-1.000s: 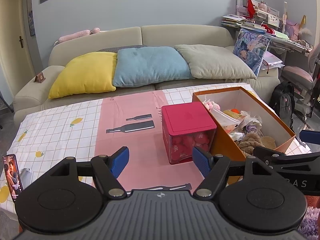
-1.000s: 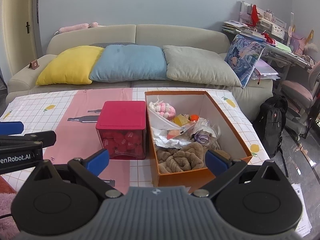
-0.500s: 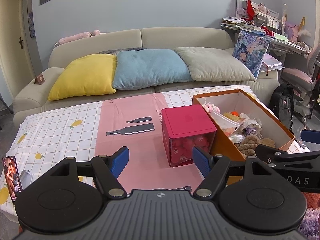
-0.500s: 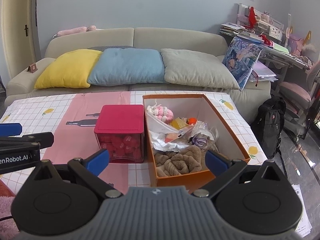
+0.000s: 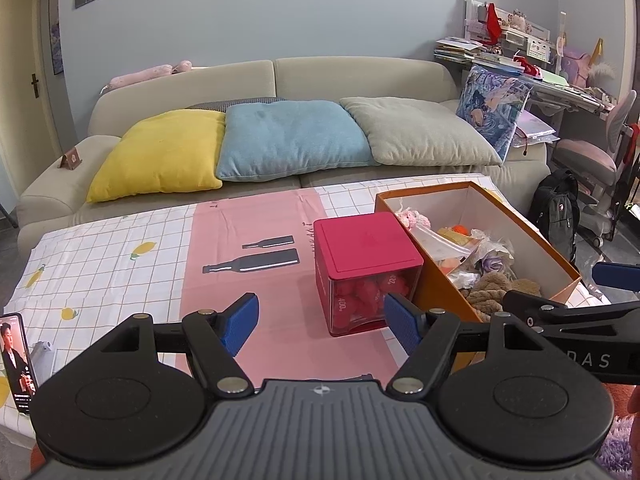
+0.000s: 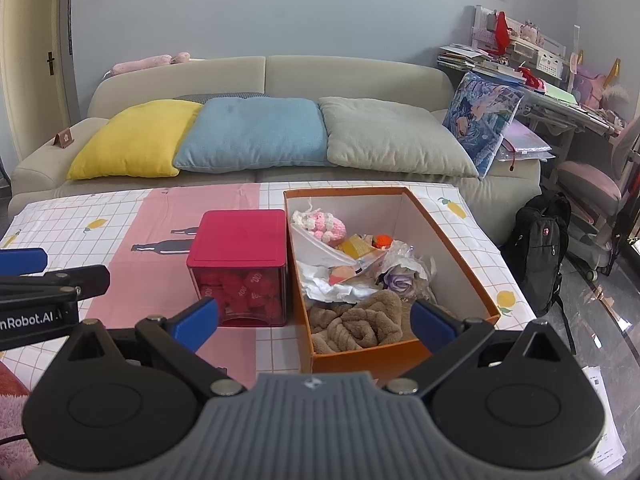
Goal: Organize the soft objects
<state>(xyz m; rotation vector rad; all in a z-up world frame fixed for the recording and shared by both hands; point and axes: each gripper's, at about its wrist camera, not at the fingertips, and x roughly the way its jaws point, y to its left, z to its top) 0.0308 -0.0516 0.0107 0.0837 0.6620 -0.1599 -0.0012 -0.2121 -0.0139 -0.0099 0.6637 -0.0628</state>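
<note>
An orange cardboard box (image 6: 456,240) stands on the table and holds a brown plush towel (image 6: 356,324), a pink knitted toy (image 6: 322,224), a purple flower (image 6: 396,282) and crumpled wrappers. It also shows in the left wrist view (image 5: 532,240). To its left stands a clear cube with a red lid (image 6: 240,236), filled with red soft pieces (image 5: 366,240). My left gripper (image 5: 320,320) is open and empty, held above the pink cloth near the cube. My right gripper (image 6: 314,320) is open and empty, just before the box's near end.
The table carries a checked and pink cloth (image 5: 240,224). A phone (image 5: 16,360) stands at its near left corner. Behind is a sofa (image 6: 352,76) with yellow (image 6: 132,144), blue and grey cushions. A black backpack (image 6: 540,248) and a desk are on the right.
Both grippers have drawn back and risen slightly, so the table objects sit a little lower and farther in view. Both stay open and empty.
</note>
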